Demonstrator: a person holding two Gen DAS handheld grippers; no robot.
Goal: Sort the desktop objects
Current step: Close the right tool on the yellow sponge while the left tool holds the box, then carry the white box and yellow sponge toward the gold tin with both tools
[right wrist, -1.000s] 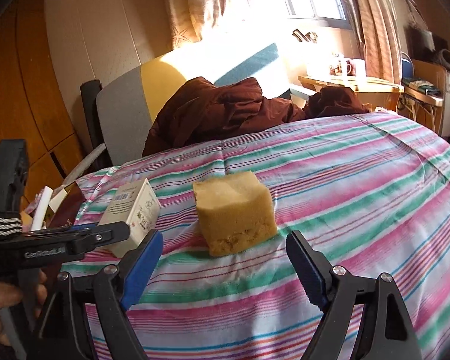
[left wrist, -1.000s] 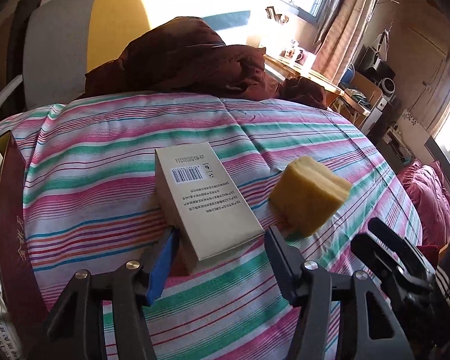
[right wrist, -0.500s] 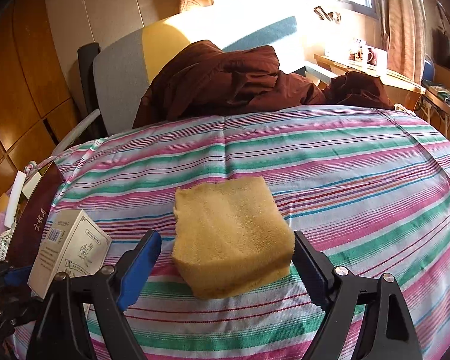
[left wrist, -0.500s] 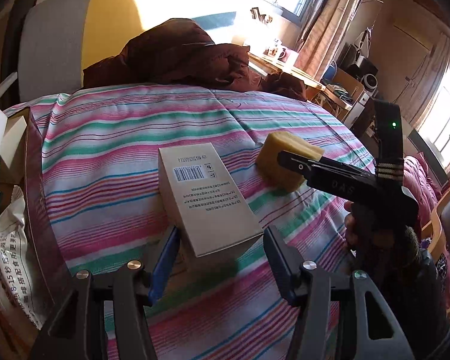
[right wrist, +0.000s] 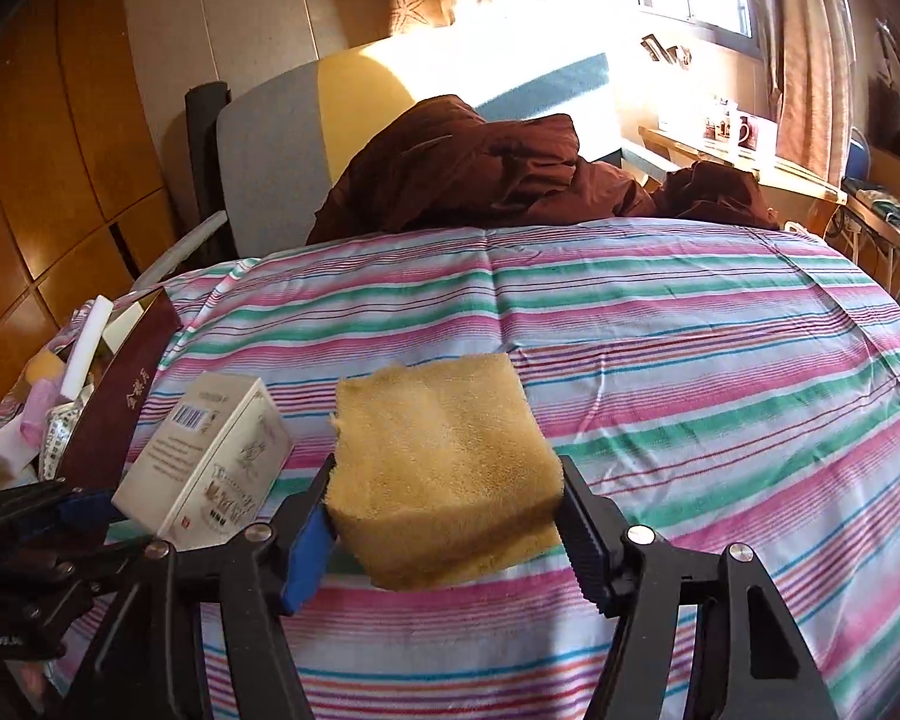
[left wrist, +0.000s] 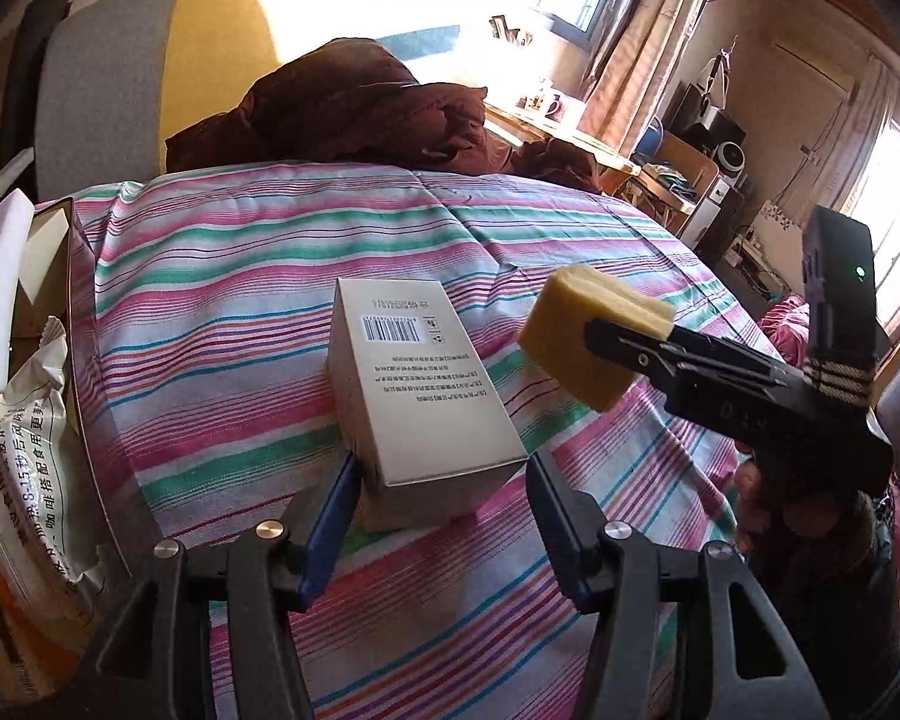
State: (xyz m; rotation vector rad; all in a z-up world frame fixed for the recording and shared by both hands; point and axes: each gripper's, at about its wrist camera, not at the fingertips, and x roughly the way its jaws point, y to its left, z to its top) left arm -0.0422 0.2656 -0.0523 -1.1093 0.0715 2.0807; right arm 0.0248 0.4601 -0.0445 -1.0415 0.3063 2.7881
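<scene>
Right gripper point(right wrist: 444, 516): jaws closed on the yellow sponge point(right wrist: 444, 450), pads pressing its two sides. In the left wrist view the sponge point(left wrist: 594, 342) sits clear of the striped bedcover point(left wrist: 240, 300), so it looks lifted rather than resting.

Left gripper point(left wrist: 444, 516): jaws open, one to each side of the near end of the pale carton point(left wrist: 420, 384), which lies flat on the cover, barcode up. Left pad close to the carton's edge; contact not certain. Right pad stands apart.

At the bed's left edge, an open box point(right wrist: 120, 384) crowded with packets and small items.

Judgement: a pick is in hand on both sides, with the sponge secured and the carton bracketed but not gripped. Next call: close the left jaws squarely on the carton's long sides before lifting, since its smooth card may slip. The sponge needs a carry to its sorting place, likely that box, though nothing confirms it.
</scene>
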